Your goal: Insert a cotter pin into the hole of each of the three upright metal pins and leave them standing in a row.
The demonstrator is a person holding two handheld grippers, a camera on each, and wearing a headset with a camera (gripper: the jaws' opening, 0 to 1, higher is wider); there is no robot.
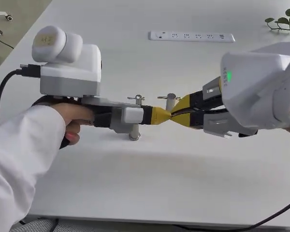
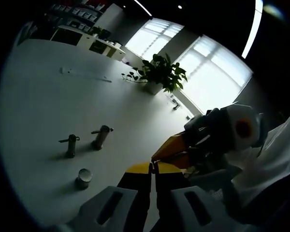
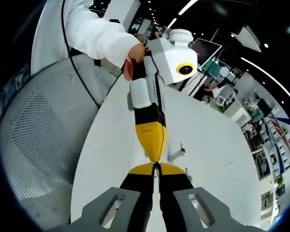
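Three upright metal pins stand on the white table (image 1: 150, 183). Two at the back, one (image 1: 138, 99) and another (image 1: 170, 100), each carry a cotter pin through the top. They also show in the left gripper view, one (image 2: 70, 145) beside the other (image 2: 100, 137). The third pin (image 2: 83, 178) is bare on top; its base (image 1: 134, 134) shows under my left gripper. My left gripper (image 1: 165, 115) and right gripper (image 1: 176, 114) meet tip to tip above the table, both with jaws together. A tiny dark sliver (image 3: 156, 167) sits where the tips touch; I cannot tell what it is.
A white power strip (image 1: 191, 36) lies at the back of the table. A potted plant (image 1: 282, 21) stands at the far right corner. A black cable (image 1: 0, 104) trails off the left gripper. The table's front edge runs close below the grippers.
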